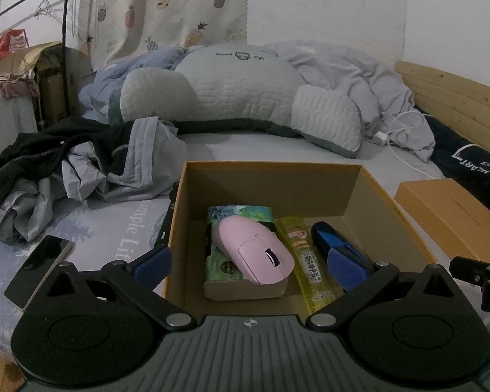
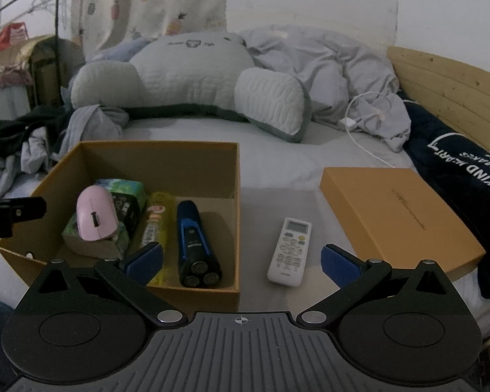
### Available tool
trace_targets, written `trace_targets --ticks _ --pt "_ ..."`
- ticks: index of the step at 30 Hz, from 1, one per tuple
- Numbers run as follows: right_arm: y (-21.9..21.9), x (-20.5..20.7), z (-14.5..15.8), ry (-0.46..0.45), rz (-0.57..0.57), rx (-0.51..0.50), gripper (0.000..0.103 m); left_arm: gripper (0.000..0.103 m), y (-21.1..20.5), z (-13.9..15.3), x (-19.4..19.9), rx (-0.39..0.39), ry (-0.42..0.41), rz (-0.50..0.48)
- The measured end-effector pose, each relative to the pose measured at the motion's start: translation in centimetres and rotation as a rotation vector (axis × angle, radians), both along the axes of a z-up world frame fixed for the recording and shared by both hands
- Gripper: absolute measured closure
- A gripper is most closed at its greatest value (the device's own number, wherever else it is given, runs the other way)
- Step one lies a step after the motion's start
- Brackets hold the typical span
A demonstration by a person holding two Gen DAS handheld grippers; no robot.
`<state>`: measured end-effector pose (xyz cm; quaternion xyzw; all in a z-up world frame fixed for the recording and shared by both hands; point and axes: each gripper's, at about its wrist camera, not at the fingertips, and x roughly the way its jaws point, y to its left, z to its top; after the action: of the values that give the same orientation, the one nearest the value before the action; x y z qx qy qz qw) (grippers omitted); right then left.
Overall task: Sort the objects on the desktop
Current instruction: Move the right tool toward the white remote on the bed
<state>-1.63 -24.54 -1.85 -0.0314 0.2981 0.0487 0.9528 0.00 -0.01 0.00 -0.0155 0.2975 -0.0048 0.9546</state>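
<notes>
On the bed, an open orange cardboard box sits left of centre, and four things lie in it side by side. At its left, a pink computer mouse rests on top of a green-patterned packet. Just right of these lies a yellow tube, and right of that a blue and black electric shaver, its three round heads toward the near wall of the box.

Outside the box, on the bare sheet to its right, a white remote control lies with its small screen at the far end. Farther right is the flat orange box lid, apart from the remote. A dark phone lies on the bed to the left of the box, seen from the left wrist view only.

The left hand-held gripper hangs over the near edge of the box with its jaws spread wide (one blue pad outside the left wall, the other above the shaver) and holds nothing. The right hand-held gripper is likewise fully spread and empty; its left pad is over the box's near right part, its right pad just right of the remote's near end.

At the far side of the bed lie a large grey-green cushion, a crumpled grey quilt and a white charging cable; crumpled clothes lie at the left.
</notes>
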Motion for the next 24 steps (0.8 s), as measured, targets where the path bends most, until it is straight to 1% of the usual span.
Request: trace_targets --ticks 10,20,24 --pt "-0.2 0.2 0.1 0.004 -0.005 0.001 0.000 0.000 -0.2 0.2 -0.1 0.001 -0.002 -0.002" --pt "0.4 0.0 -0.2 0.010 -0.028 0.015 0.000 0.000 0.0 0.0 0.1 -0.001 0.000 -0.006" --pt "-1.0 0.5 -0.1 0.012 -0.036 0.025 0.000 0.000 0.2 0.0 0.0 -0.004 0.000 -0.006"
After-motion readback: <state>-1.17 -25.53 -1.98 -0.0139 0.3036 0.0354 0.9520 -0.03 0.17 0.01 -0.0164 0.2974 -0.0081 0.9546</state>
